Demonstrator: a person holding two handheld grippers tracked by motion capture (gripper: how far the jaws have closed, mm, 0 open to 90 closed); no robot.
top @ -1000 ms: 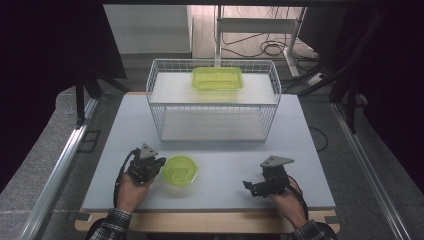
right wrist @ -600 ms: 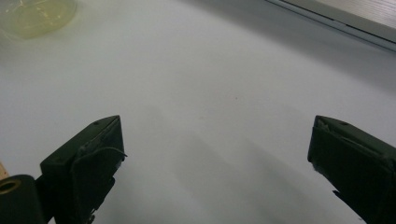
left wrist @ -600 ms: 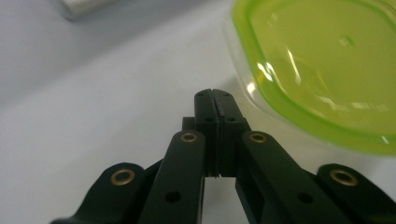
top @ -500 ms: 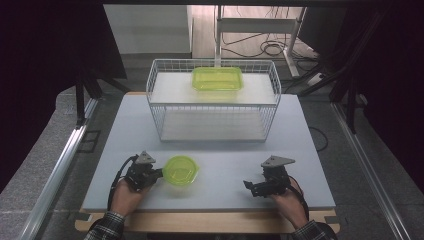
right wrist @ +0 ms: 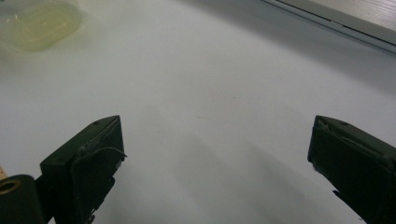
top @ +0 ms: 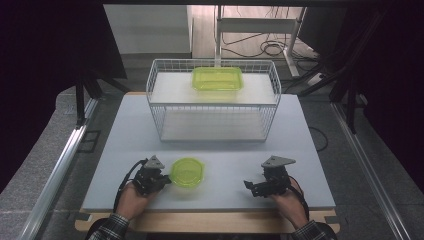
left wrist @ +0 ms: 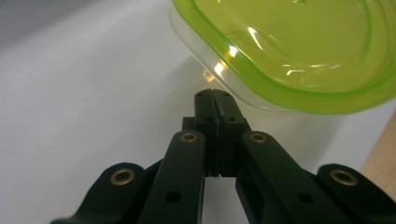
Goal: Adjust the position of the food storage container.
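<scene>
- Counted two hand-held grippers, two green plastic pieces, one wire basket, one white table.
- Left gripper (top: pixel 161 181) sat at the near left of the table (top: pixel 225 142), in the person's left hand (top: pixel 131 200); jaws pressed together with nothing visibly between them, tips just beside the rim of the green lid.
- Seen from the left gripper view, left gripper tips (left wrist: pixel 215 97) met flat just under the lid's edge; could not tell whether touching it.
- One round-cornered translucent green lid (top: pixel 187 172) lay flat on the table near the front edge, left of centre, immediately right of the left gripper; also large in the left gripper view (left wrist: pixel 299 46) and faint at the top left of the right gripper view (right wrist: pixel 39 23).
- Right gripper (top: pixel 250 185) rested at the near right, in the right hand (top: pixel 290 202), well apart from the lid; jaws stood wide apart over bare table, holding nothing (right wrist: pixel 217 158).
- One white wire basket (top: pixel 212 107) stood at the far middle of the table.
- One rectangular green container (top: pixel 217 79) sat on the basket's upper shelf, well apart from both grippers.
</scene>
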